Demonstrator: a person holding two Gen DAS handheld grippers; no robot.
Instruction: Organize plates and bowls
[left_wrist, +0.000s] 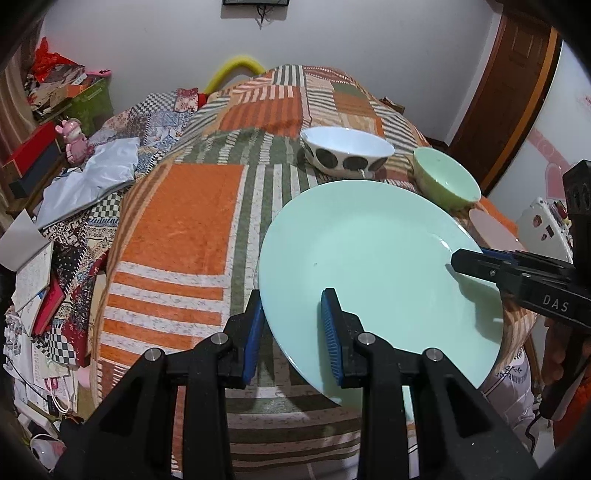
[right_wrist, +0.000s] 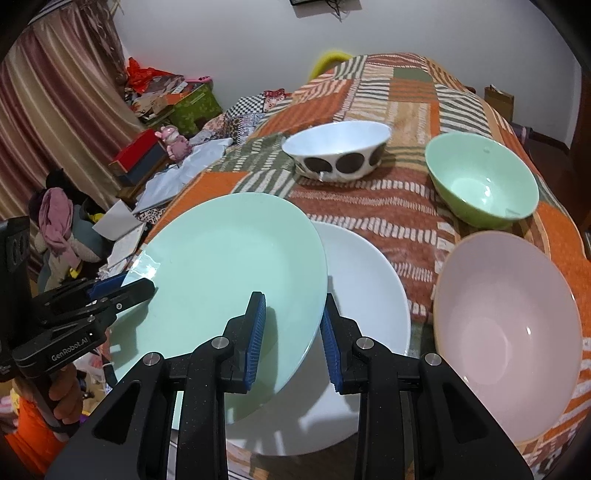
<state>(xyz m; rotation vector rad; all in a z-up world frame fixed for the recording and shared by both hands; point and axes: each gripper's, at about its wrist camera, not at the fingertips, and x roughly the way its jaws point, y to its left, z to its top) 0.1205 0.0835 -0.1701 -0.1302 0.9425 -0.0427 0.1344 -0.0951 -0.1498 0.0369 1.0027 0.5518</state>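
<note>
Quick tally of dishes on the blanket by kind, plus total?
Plates: 2 – mint green plate, white plate
Bowls: 3 – spotted bowl, green bowl, pink bowl
Total: 5

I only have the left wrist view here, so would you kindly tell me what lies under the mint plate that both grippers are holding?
Observer: A white plate lies beneath the mint plate, on the blanket.
Operator: Thank you. Is the pink thing at my right edge a plate too?
Observer: No, it is a deep pink bowl, beside the white plate.
Operator: Does the right gripper really grip the rim?
Observer: Yes, the right gripper has one finger on each face of the mint plate's rim.
</note>
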